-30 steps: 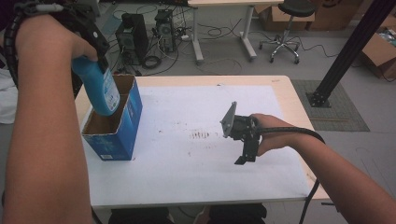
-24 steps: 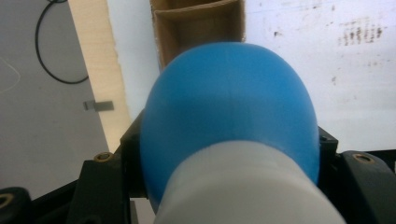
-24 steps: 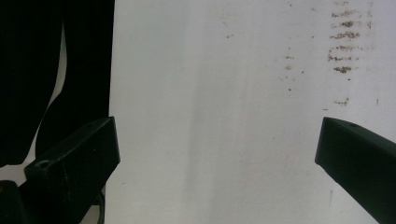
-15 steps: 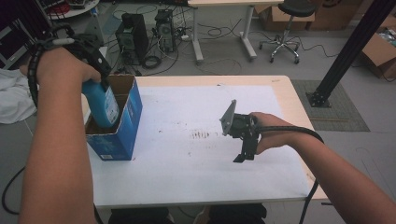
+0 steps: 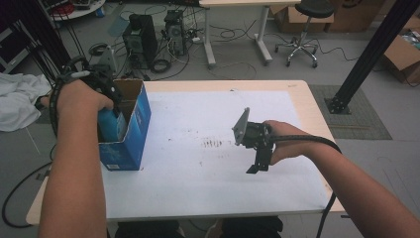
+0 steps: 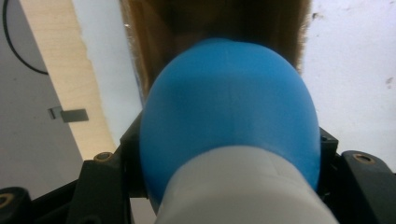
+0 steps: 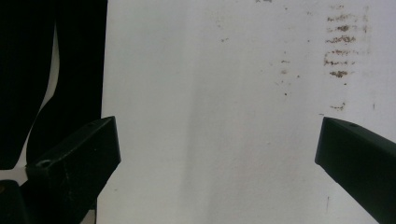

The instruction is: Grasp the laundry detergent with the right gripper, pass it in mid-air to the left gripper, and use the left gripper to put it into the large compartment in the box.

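Observation:
A blue bottle [image 5: 110, 126] with a white band [image 6: 243, 186] stands lowered into the open blue cardboard box [image 5: 130, 134] at the table's left edge. My left gripper [image 5: 101, 87] is shut on the blue bottle, which sits between its two jaws in the left gripper view, with the box's brown inside just beyond it. My right gripper [image 5: 257, 161] hovers over the middle right of the white table [image 5: 198, 163], open, its fingers [image 7: 74, 158] spread wide with nothing between them.
Brown smudges [image 5: 214, 144] mark the tabletop near the centre. Beyond the table stand computer towers [image 5: 141, 34], cables, an office chair [image 5: 302, 25] and a black post [image 5: 366, 54]. A white cloth [image 5: 17, 99] lies at the far left.
My left gripper has lowered the blue bottle from above the box down into it. The right gripper has stayed in place.

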Demonstrator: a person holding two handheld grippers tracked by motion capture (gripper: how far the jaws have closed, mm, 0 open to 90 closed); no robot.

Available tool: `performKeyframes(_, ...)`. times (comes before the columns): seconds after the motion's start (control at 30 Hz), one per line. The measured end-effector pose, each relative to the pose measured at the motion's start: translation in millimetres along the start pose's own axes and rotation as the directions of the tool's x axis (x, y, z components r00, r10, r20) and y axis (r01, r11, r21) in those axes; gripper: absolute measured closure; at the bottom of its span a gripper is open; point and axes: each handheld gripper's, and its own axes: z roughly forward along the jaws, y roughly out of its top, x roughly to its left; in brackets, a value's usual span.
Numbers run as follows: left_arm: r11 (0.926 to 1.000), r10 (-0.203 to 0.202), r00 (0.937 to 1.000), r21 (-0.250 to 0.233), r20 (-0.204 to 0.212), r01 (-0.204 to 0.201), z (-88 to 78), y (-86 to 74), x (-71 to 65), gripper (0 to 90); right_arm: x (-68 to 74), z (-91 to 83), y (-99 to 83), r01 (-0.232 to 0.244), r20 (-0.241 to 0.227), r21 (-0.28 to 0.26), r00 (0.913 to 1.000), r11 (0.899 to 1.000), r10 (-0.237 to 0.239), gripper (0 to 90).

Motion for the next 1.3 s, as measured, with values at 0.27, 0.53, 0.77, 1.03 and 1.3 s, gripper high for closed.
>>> performKeyframes(0.27, 1.0, 0.004, 1.0, 0.007, -0.001, -0.004, 29.2, 4.8, 0.7, 38.3, -1.0, 1.0, -2.3, -0.006, -0.006, 0.007, 1.0, 1.0, 0.006, 0.0)
performKeyframes(0.53, 0.9997, 0.022, 0.9995, 0.013, -0.023, -0.022, 48.1, 7.8, -1.4, 38.2, -1.2, 1.3, -5.4, -0.016, -0.012, 0.015, 0.9998, 1.0, 0.016, 0.0)
performKeyframes(0.77, 0.9993, 0.035, 0.999, 0.012, -0.028, -0.035, 61.7, 8.3, -0.3, 38.2, -1.3, 1.4, -5.2, -0.014, -0.013, 0.016, 0.9998, 1.0, 0.014, 0.0)
performKeyframes(1.03, 0.9998, 0.022, 0.9996, 0.006, -0.019, -0.022, 66.4, 8.7, 0.7, 38.2, -1.5, 3.4, -4.2, -0.019, -0.02, 0.023, 0.9996, 1.0, 0.019, 0.0)
performKeyframes(1.3, 0.9999, 0.009, 0.9998, -0.007, -0.018, -0.009, 66.6, 8.6, 0.6, 38.1, -2.2, 4.5, -4.1, -0.019, -0.021, 0.026, 0.9996, 0.999, 0.019, 0.0)
